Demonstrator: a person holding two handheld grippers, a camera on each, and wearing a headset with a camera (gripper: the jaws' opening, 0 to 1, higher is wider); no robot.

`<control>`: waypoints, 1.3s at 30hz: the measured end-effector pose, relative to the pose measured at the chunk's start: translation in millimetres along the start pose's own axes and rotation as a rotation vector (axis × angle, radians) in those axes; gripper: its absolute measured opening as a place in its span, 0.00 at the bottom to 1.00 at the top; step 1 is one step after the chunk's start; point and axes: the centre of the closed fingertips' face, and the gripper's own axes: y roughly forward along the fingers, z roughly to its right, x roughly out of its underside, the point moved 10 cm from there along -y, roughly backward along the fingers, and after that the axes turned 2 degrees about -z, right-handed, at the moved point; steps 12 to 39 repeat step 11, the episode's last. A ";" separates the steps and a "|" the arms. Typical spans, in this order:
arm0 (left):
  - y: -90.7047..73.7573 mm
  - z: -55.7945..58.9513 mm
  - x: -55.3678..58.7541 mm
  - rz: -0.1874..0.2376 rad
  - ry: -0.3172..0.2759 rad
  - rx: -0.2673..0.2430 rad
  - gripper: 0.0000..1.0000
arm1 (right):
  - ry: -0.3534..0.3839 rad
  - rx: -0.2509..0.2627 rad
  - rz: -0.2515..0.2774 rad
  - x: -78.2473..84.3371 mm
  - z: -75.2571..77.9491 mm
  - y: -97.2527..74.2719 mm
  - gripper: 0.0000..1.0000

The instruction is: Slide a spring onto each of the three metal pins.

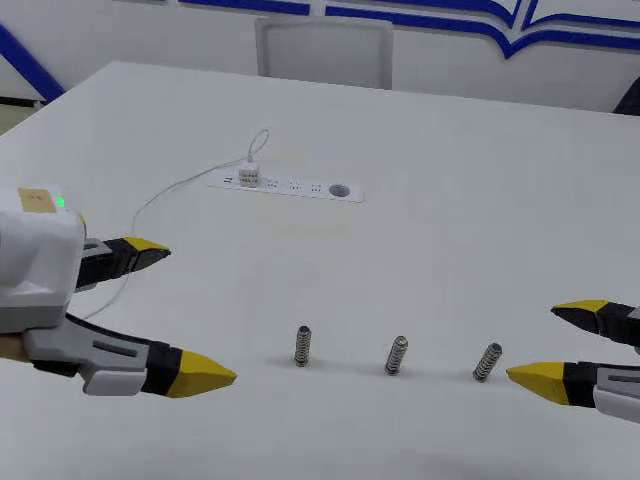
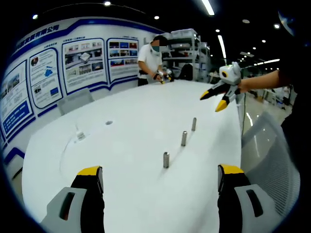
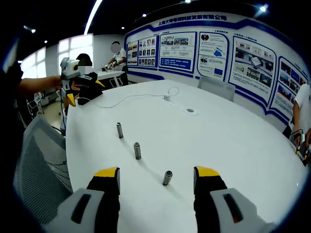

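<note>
Three metal pins stand in a row on the white table, each with a coiled spring around it: the left one (image 1: 303,345), the middle one (image 1: 396,355) and the right one (image 1: 487,362). The same row appears in the left gripper view (image 2: 166,159) and the right gripper view (image 3: 167,178). My left gripper (image 1: 195,312) is open, left of the row, holding nothing. My right gripper (image 1: 563,345) is open too, just right of the right pin, with nothing between its yellow tips.
A white power strip (image 1: 288,185) with a plugged-in charger and a thin cable (image 1: 165,195) lies behind the pins. A grey chair (image 1: 322,50) stands at the table's far edge. Another person (image 2: 149,60) works at the far end of the room.
</note>
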 end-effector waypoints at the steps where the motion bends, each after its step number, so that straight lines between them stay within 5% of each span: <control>1: -1.1 -0.6 0.1 -0.003 -0.003 0.001 1.00 | -0.011 0.000 -0.009 1.8 0.0 -1.9 0.63; 11: -10.1 -1.5 -9.0 -0.001 0.010 -0.003 1.00 | -0.076 -0.096 -0.037 -0.2 -6.8 -23.6 0.84; 39: -10.1 -1.5 -9.0 -0.001 0.010 -0.003 1.00 | -0.076 -0.096 -0.037 -0.2 -6.8 -23.6 0.84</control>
